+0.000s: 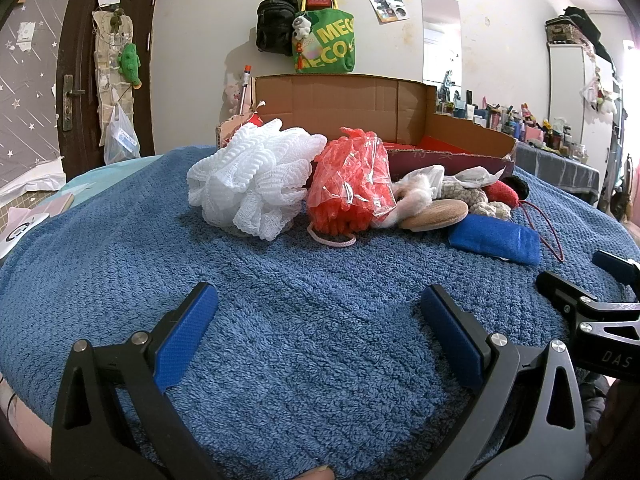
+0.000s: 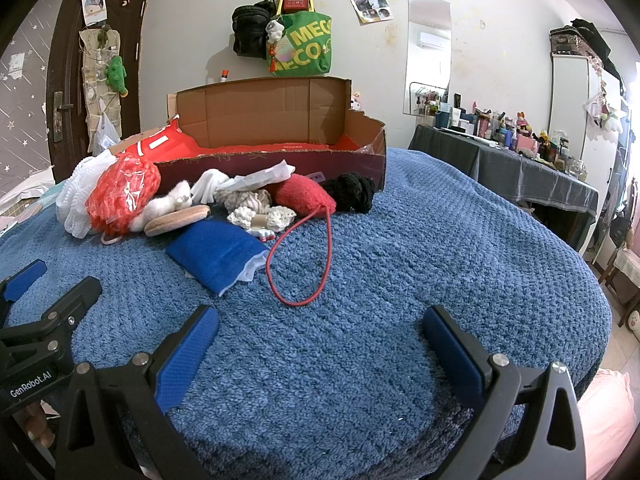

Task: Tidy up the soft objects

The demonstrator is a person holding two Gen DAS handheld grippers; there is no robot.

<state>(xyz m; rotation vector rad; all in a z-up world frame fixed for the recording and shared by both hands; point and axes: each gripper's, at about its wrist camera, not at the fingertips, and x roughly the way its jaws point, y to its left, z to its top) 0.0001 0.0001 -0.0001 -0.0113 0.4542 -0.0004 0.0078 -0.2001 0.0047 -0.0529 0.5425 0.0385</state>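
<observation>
Lying ahead-left of the wide-open, empty right gripper [image 2: 320, 344], blue pad [image 2: 218, 258] is nearest; left gripper [image 1: 316, 320] likewise open, empty.

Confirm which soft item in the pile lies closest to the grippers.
The blue cloth pouch, flat at the front of the pile; the white mesh pouf and red mesh bundle sit behind, nearer the cardboard box.

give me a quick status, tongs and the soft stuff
Left tongs open, empty. Right tongs open, empty. Soft pile untouched on blue towel, before open cardboard box. Nearest: flat blue cloth pouch. Path clear.
</observation>
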